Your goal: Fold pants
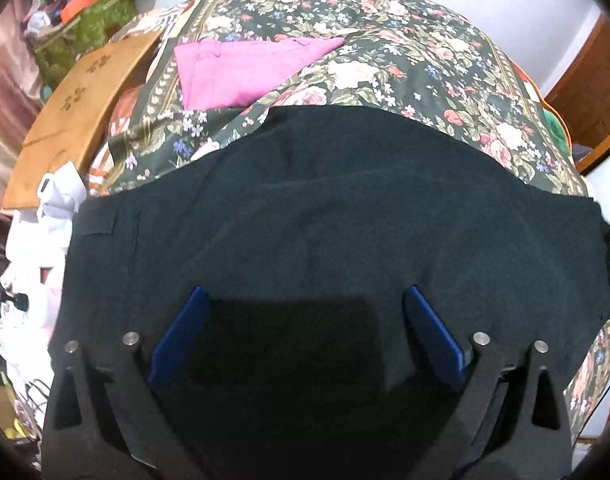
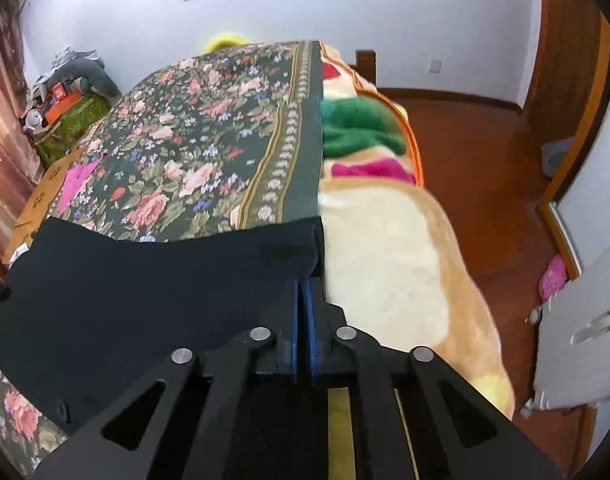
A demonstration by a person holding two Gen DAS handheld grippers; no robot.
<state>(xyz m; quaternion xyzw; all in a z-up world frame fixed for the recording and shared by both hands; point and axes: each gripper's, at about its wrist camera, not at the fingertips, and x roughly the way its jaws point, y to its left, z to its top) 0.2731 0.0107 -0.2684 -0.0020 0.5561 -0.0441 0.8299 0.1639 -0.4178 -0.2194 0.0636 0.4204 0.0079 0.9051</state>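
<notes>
Two tools over the black pants (image 1: 325,208) — left tool (image 1: 305,300) spread wide, right tool (image 2: 303,286) pinching the pants' edge.

The left wrist view is taken from close above the black pants (image 1: 329,216), facing forward along the bed (image 1: 405,60) toward the far wall. The right wrist view is set at the bed's right edge, looking the same way from slightly higher. The pants, floral bedspread (image 2: 193,128) and pink garment (image 1: 241,72) are shared.
</notes>
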